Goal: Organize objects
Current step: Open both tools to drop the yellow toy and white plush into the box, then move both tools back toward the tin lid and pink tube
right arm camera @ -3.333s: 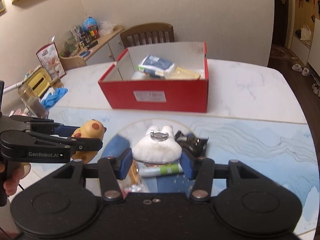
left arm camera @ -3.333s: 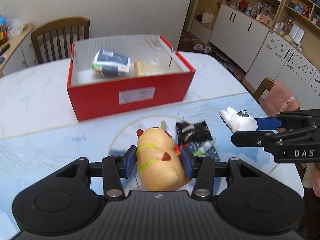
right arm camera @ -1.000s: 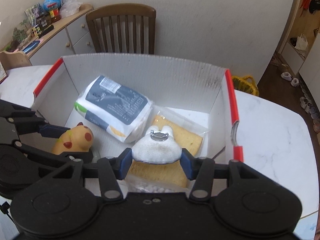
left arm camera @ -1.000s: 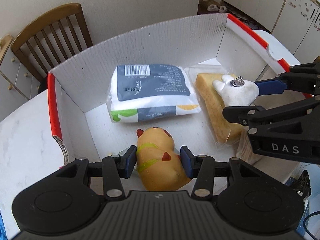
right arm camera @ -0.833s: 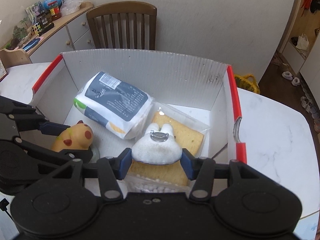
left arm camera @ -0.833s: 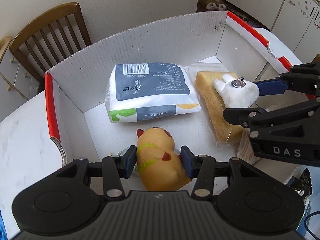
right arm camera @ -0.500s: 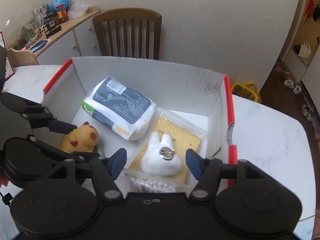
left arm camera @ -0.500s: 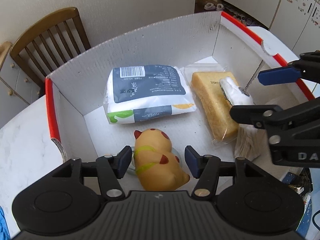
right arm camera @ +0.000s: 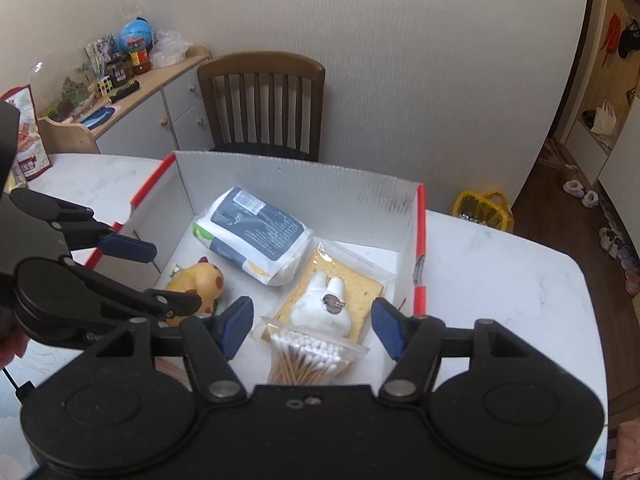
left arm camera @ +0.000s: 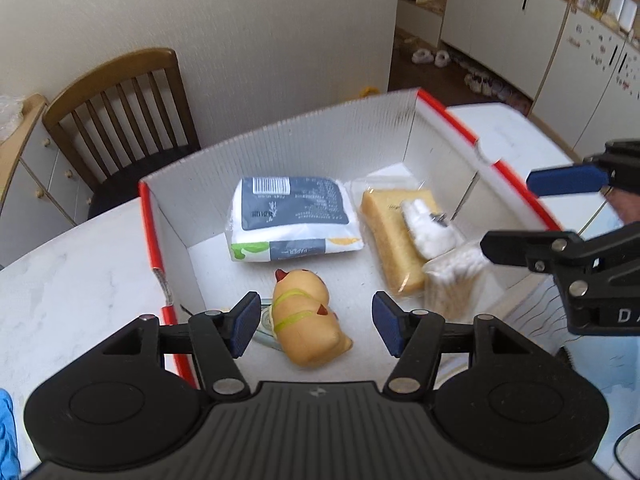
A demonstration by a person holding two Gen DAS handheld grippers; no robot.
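Note:
A red box (left arm camera: pixel 452 120) with white inner walls stands on the table. A yellow spotted toy (left arm camera: pixel 304 316) lies on its floor at the near left. My left gripper (left arm camera: pixel 314 322) hovers above it, open, pads clear of the toy. A white rabbit toy (right arm camera: pixel 324 308) with a metal pin rests on a bagged bread slice (right arm camera: pixel 360 284). Over it, my right gripper (right arm camera: pixel 312 322) is open with nothing between its pads. In the left wrist view the rabbit toy (left arm camera: pixel 430 232) lies below the right gripper (left arm camera: pixel 510 214).
The box also holds a grey-and-white tissue pack (left arm camera: pixel 292 216) and a bag of cotton swabs (right arm camera: pixel 308 356). A wooden chair (right arm camera: pixel 260 108) stands behind the box, a sideboard (right arm camera: pixel 160 92) with clutter at the left. White marble table (right arm camera: pixel 500 280) lies to the right.
Both grippers opened and let go of their toys, which now lie in the box. Both hands have since risen and drawn back from the box floor.

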